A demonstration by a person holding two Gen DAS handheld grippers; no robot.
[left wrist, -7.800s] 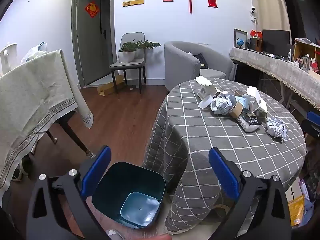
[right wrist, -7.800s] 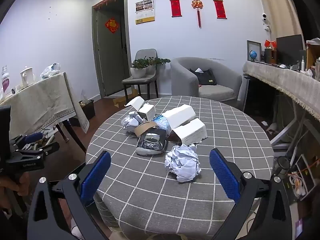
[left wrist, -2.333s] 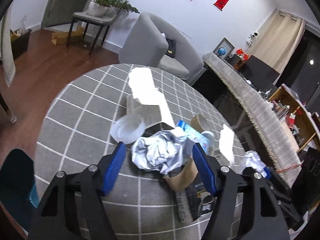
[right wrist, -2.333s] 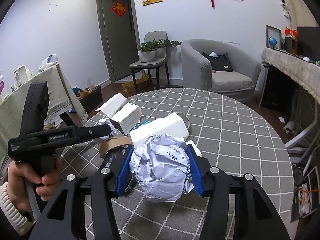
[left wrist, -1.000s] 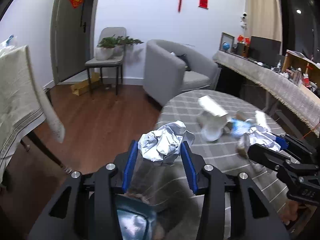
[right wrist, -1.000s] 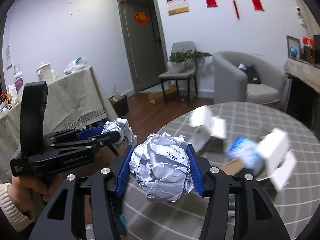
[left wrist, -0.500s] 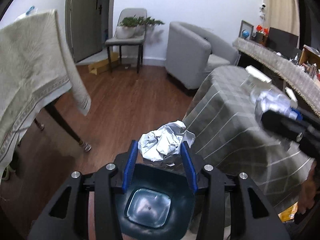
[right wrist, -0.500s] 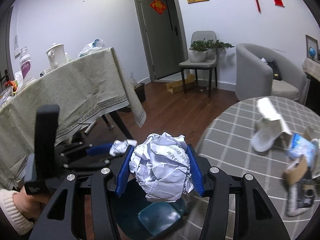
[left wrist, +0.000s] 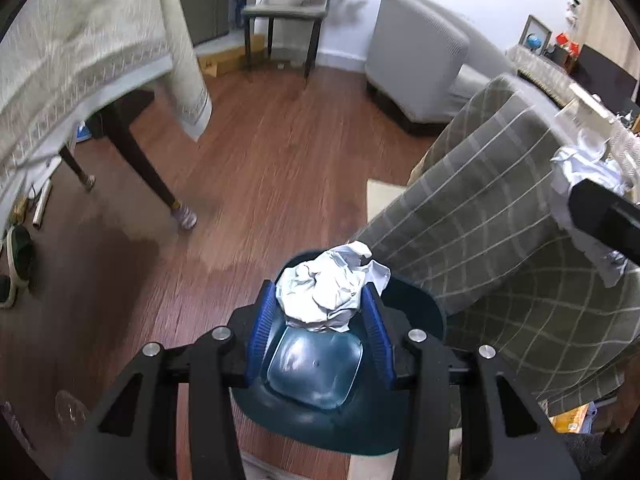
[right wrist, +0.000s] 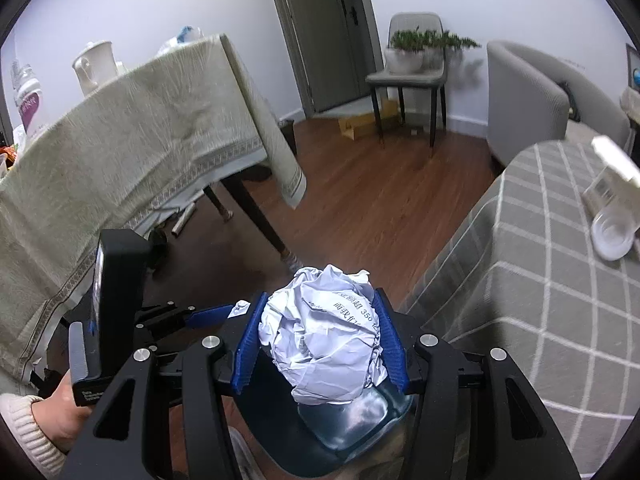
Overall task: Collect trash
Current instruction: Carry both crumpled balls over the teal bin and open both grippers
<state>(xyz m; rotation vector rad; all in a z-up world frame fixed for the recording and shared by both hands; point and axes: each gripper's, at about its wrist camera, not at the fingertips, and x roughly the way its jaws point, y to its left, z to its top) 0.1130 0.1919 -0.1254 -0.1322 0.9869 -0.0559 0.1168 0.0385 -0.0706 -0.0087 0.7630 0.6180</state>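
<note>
Two hand-held tools, each clamped on crumpled paper, above a teal bin on the wooden floor.

The left tool (left wrist: pixel 320 312) grips a grey-white paper wad (left wrist: pixel 326 294) over the open bin (left wrist: pixel 416 312). The right tool (right wrist: pixel 320 340) grips a larger printed paper ball (right wrist: pixel 324 332) over the same bin, beside the edge of the round worktop (right wrist: pixel 560 280) with its checked cloth, where a white box (right wrist: pixel 614 176) and clear cup (right wrist: pixel 612 236) lie.

Bin (left wrist: pixel 416 312) floor half hidden behind crumpled paper (left wrist: pixel 326 286); tabletop litter (left wrist: pixel 588 120) blurred.
</note>
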